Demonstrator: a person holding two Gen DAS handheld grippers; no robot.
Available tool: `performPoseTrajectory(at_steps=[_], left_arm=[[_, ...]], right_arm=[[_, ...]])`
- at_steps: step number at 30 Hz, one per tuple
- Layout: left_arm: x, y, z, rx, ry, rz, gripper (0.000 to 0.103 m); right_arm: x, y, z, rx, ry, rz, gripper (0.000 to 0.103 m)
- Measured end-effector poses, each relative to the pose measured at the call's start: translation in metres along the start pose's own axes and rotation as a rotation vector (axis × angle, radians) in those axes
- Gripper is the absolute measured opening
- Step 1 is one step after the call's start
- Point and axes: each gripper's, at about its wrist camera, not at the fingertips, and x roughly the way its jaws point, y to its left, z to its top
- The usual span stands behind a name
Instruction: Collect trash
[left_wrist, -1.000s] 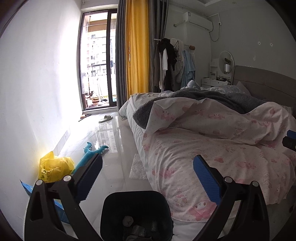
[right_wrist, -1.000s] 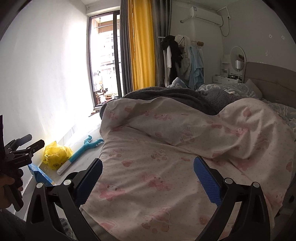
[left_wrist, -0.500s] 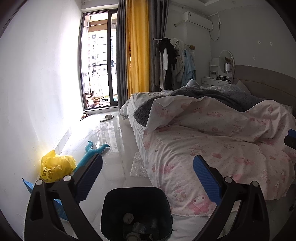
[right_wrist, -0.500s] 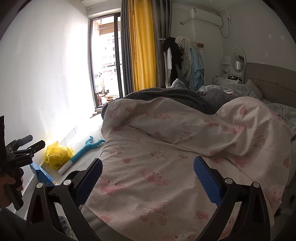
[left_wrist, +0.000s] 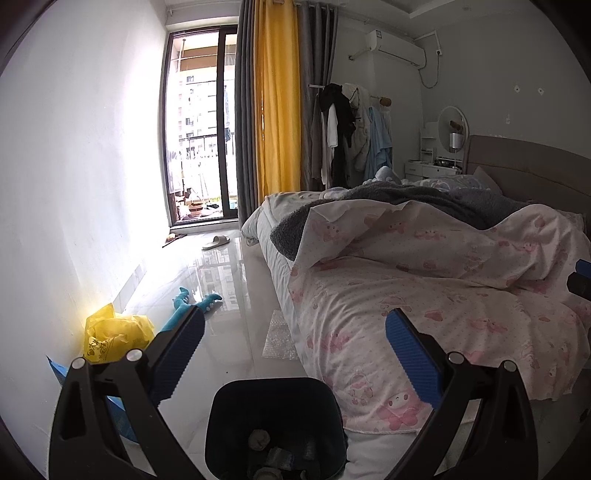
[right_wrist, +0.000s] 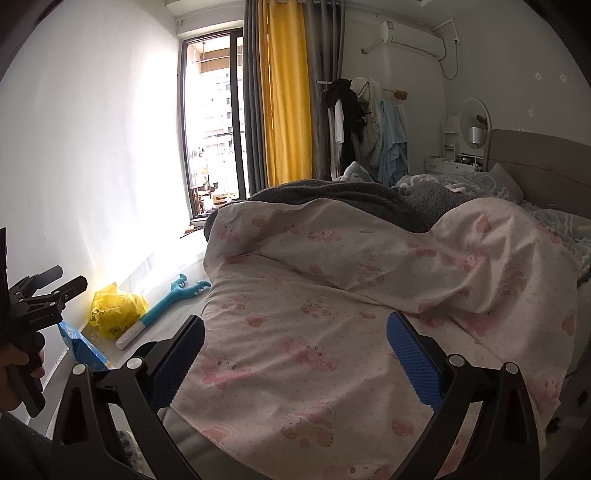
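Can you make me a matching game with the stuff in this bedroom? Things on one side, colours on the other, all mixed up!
Things:
1. bin
2. bag
3. slipper
4. toy

Colours:
A. white
B. teal
C. black
D. yellow

Pairs: 1-C, 2-D, 3-A, 4-B
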Motion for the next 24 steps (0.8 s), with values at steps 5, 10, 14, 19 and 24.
performPoseTrajectory(at_steps=[5, 10, 14, 19, 24], left_arm=[[0.0013, 0.0005, -0.0008, 0.001, 0.003, 0.007, 0.100], [0.0014, 0.0012, -0.0008, 0.003, 0.001, 0.011, 0.100], [0.0015, 0.0010, -0.0007, 0.004, 0.001, 0.009, 0.100], [0.0015, 0.0009, -0.0008, 0.003, 0.001, 0.010, 0.100], [0.0014, 0.0011, -0.0006, 0.003, 0.001, 0.011, 0.100]], right_arm=[[0.0017, 0.0013, -0.0004, -0.009, 0.004, 0.002, 0.100], [0.0019, -0.0004, 0.0009, -0.003, 0.003, 0.004, 0.100], [0.0019, 0.0001, 0.0013, -0.006, 0.002, 0.004, 0.100], [0.0025, -0.0003, 0.0018, -0.006, 0.002, 0.005, 0.100], [0.0026, -0.0004, 0.0021, -0.006, 0.001, 0.006, 0.100]])
